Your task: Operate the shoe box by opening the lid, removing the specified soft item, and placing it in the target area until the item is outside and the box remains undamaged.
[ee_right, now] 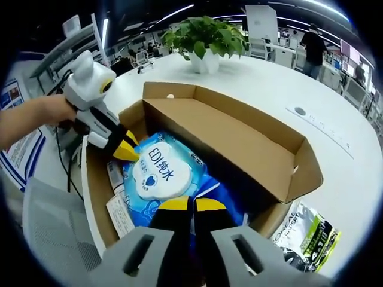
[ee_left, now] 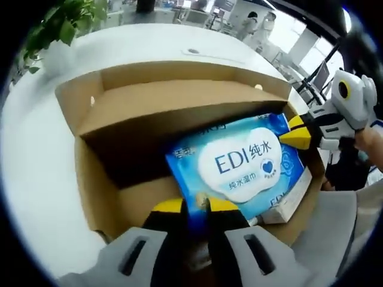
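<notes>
In the left gripper view, nearest to us, the left gripper (ee_left: 197, 206) has its yellow-tipped jaws drawn together on the near edge of the wipes pack (ee_left: 239, 164); a thin strip of blue wrapper shows between the tips. The pack, blue with a white label, lies tilted inside the open box (ee_left: 96, 179), resting on a white carton (ee_left: 293, 200). At the pack's far right corner we see the right gripper (ee_left: 297, 131), its yellow tips against the wrapper, a hand (ee_left: 372, 143) behind it. Beyond, the box lid (ee_left: 179, 95) stands folded back, and the box sits on a white table (ee_left: 36, 167). A potted plant (ee_left: 57, 30) stands at the table's far left.

In the right gripper view, the right gripper (ee_right: 192, 204) is likewise closed on the pack's (ee_right: 164, 173) blue edge, tips nearly touching with wrapper pinched between. The pack sits inside the box (ee_right: 299, 179), over flat white cartons (ee_right: 119, 215) along the left wall. The left gripper (ee_right: 127, 146) meets the pack's far left corner, held by a hand (ee_right: 36, 116). To the right of the box, on the table (ee_right: 353, 179), lies a green and silver pouch (ee_right: 308, 236). Further off, the lid (ee_right: 227, 131) stands open, and a plant (ee_right: 206, 39) in a white pot stands on the table behind it. An office with desks and a standing person (ee_right: 312, 42) forms the background.
</notes>
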A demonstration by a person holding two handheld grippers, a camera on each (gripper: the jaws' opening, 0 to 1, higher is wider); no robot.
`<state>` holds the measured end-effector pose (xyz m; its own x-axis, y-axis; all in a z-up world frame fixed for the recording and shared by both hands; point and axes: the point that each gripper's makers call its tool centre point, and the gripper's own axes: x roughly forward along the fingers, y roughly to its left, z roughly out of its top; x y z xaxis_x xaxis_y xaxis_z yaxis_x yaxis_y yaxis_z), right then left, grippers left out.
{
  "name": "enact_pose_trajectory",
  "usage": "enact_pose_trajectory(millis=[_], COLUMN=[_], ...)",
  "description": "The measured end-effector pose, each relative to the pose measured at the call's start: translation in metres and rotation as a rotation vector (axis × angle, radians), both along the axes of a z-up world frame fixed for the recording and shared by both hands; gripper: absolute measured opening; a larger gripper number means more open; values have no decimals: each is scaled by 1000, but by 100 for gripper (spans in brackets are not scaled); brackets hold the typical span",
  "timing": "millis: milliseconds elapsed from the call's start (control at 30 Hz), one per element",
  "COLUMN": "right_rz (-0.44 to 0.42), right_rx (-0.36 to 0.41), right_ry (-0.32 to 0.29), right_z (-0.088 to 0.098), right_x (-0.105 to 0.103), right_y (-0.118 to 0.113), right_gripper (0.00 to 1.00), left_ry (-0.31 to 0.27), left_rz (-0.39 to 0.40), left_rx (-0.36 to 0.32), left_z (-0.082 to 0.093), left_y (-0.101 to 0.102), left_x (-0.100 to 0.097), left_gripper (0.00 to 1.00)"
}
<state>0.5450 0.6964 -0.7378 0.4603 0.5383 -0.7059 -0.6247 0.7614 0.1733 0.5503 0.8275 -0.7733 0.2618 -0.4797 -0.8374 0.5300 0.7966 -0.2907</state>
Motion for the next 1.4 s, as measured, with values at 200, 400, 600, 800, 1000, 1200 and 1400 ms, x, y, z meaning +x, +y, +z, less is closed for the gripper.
enact_pose_trajectory(millis=[200,400,600,800,1000,1200,1400], right_rz=[-23,-39,-73,-88,-108,-119,-139], right_rx=[4,7,31,47,74,90,117], right_ry=[-4,-6,-3,-14,-24,-43,-63], right_z=[3,8,16,24,36,47,60], right_x=[-1,-3,-5,-6,-6,-6,-5], right_y=[2,2,2,1,-3,-7,-14], right_gripper=[0,0,0,0,0,0,0], left_ry=[-26,-35,-62,-89,-125,-152,-162], left_rz=[15,32,18,13,8,20,53], left_rx=[29,25,28,21,12,-7,-39], left_z=[-3,3,11,21,35,49,63], left_y=[0,2,4,2,1,-1,-7], left_x=[2,0,-4,-7,-5,-6,-7], left_gripper=[1,0,0,0,0,0,0])
